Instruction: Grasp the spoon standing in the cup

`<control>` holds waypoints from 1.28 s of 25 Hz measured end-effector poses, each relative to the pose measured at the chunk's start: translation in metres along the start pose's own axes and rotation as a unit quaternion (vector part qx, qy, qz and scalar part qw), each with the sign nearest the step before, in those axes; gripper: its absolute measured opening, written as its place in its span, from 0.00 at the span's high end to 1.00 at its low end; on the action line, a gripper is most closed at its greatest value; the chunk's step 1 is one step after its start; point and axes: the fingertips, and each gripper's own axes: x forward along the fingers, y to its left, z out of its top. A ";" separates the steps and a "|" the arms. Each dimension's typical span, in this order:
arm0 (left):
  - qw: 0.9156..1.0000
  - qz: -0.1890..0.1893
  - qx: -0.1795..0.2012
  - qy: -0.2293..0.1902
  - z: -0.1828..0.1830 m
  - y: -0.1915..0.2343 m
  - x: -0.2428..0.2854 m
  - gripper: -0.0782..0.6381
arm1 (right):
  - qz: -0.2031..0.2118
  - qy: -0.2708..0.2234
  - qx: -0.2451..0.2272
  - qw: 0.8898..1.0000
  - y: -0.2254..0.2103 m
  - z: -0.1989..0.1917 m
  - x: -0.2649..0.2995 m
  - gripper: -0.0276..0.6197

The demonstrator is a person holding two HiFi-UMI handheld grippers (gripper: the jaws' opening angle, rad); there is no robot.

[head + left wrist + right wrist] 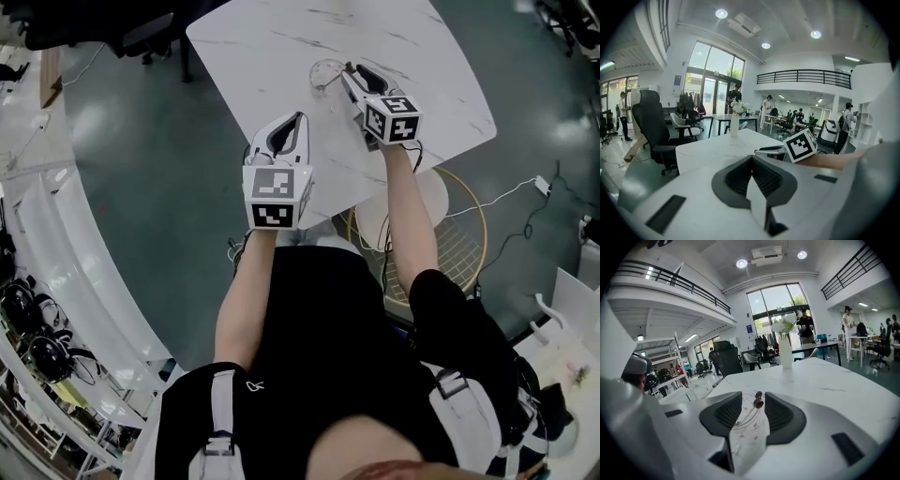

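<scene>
A clear glass cup stands on the white marble table with a thin spoon upright in it. My right gripper is at the cup's right side and stands open. In the right gripper view the spoon's small dark top sits between the two pads without touching either, and the cup shows through below it. My left gripper hovers over the table's near edge, shut and empty, with its tips together. From the left gripper view, the right gripper is ahead to the right.
A white vase of flowers stands further back on the table. A round wire-frame stool sits by the table's near right edge. A black office chair stands left of the table, and a white curved counter runs along the left.
</scene>
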 end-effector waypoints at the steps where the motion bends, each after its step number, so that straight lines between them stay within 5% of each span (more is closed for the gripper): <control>1: 1.000 0.000 0.004 -0.002 0.003 0.002 0.000 0.87 | 0.000 0.003 0.002 1.000 0.000 -0.001 0.004 0.74; 8: 1.000 0.009 0.006 -0.002 0.005 0.017 -0.004 0.87 | -0.012 0.021 0.039 0.999 -0.007 -0.014 0.023 0.74; 14: 1.000 0.002 0.010 -0.001 0.006 0.013 -0.003 0.87 | -0.023 -0.003 0.066 0.998 -0.008 -0.005 0.019 0.86; 23: 1.000 -0.012 -0.005 -0.011 0.005 -0.007 -0.001 0.87 | -0.007 -0.099 0.085 0.991 0.015 0.064 -0.026 0.89; 32: 0.997 0.022 -0.050 -0.058 0.019 -0.008 -0.016 0.87 | -0.013 -0.199 0.096 0.975 0.056 0.116 -0.108 0.89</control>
